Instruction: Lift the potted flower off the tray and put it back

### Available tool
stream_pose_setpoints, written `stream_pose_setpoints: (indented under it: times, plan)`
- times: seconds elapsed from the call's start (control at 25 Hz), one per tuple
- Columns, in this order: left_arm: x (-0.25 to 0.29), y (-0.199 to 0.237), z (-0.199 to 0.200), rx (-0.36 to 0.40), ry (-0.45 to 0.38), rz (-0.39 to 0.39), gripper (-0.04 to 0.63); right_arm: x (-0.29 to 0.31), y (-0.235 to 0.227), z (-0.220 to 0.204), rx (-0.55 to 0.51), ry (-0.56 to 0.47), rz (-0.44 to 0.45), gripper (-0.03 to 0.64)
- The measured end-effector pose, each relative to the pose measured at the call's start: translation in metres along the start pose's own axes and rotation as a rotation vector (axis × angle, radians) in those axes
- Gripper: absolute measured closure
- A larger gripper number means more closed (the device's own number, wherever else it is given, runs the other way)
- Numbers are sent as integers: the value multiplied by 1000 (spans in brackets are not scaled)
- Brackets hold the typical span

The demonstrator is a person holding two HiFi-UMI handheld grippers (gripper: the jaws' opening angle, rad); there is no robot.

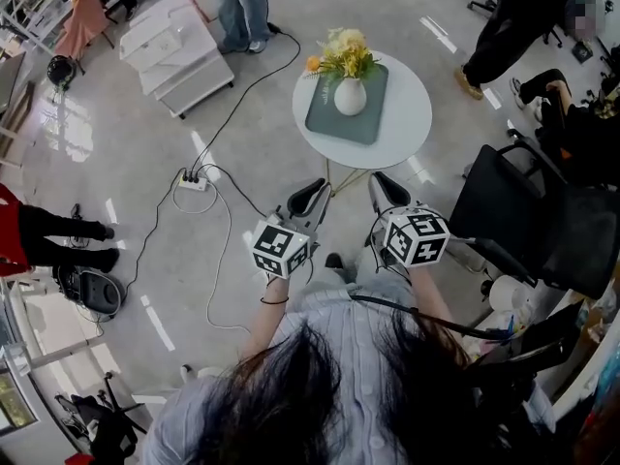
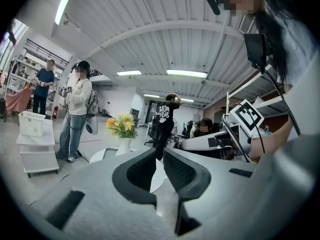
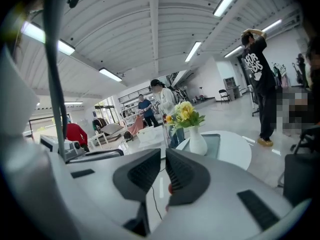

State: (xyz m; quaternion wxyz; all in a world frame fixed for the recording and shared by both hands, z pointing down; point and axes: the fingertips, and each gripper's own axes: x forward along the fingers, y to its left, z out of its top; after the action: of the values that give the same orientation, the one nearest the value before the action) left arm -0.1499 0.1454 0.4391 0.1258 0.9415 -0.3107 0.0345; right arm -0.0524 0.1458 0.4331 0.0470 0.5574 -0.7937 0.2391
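The potted flower [image 1: 350,95], a white vase of yellow and orange blooms, stands upright on a grey-green tray [image 1: 334,124] on a small round white table [image 1: 407,124]. Both grippers hover short of the table's near edge, well apart from the vase. My left gripper [image 1: 308,198] is shut and holds nothing; its view has the flower [image 2: 122,127] ahead to the left. My right gripper [image 1: 387,190] is also shut and empty, with the vase [image 3: 197,142] and tray [image 3: 220,145] just beyond its jaws, slightly right. The right gripper's marker cube [image 2: 246,115] shows in the left gripper view.
A power strip [image 1: 194,180] with cables lies on the floor left of the table. A white cart [image 1: 179,51] stands at the back left and a black chair [image 1: 538,216] at the right. People stand behind the table [image 1: 242,8], at the far right [image 1: 523,17] and left [image 1: 48,231].
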Motion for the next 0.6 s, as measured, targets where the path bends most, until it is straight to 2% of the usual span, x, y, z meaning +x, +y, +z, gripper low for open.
stream_pose_setpoints:
  times: [0.28,0.6]
  plan:
    - [16,9,-8,-9,28,4,554,20,-22,4,30,17,-9,563]
    - [61,37,-1,-18,34,50,554,62,-61,16,17,64,36,561]
